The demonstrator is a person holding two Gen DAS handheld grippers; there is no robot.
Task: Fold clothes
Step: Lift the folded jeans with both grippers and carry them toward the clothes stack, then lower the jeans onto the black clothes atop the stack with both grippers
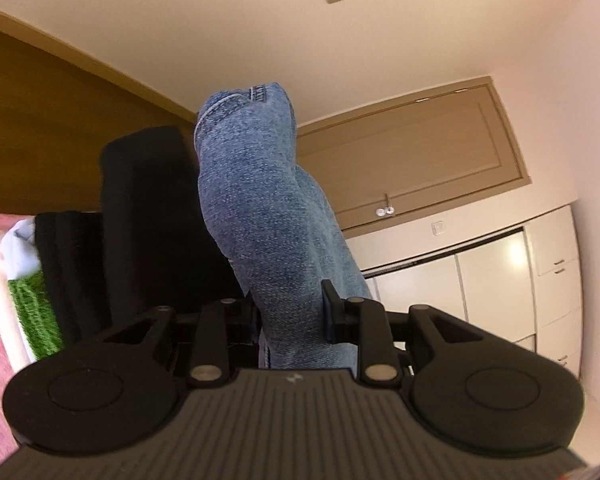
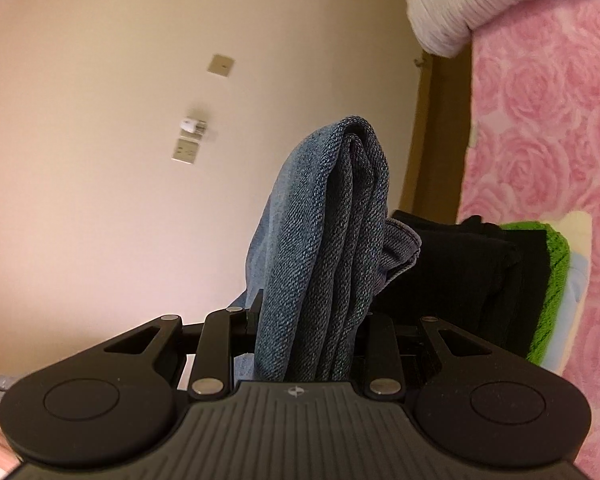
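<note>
Blue jeans point(image 1: 259, 208) rise thick and folded from between the pads of my left gripper point(image 1: 293, 312), which is shut on the denim. In the right wrist view the same jeans point(image 2: 328, 240) show as several stacked layers, with my right gripper point(image 2: 308, 316) shut on them. Both views are rolled sideways. Behind the denim lies a pile of folded clothes: black garments point(image 1: 147, 216) point(image 2: 468, 272) on a green knitted piece point(image 1: 35, 312) point(image 2: 552, 280).
A pink rose-patterned bedspread point(image 2: 548, 128) carries the pile, with a white ribbed pillow point(image 2: 452, 4) at its end. Beyond are a cream wall with a switch plate point(image 2: 221, 65), a brown door point(image 1: 412, 160) and white cupboards point(image 1: 500, 280).
</note>
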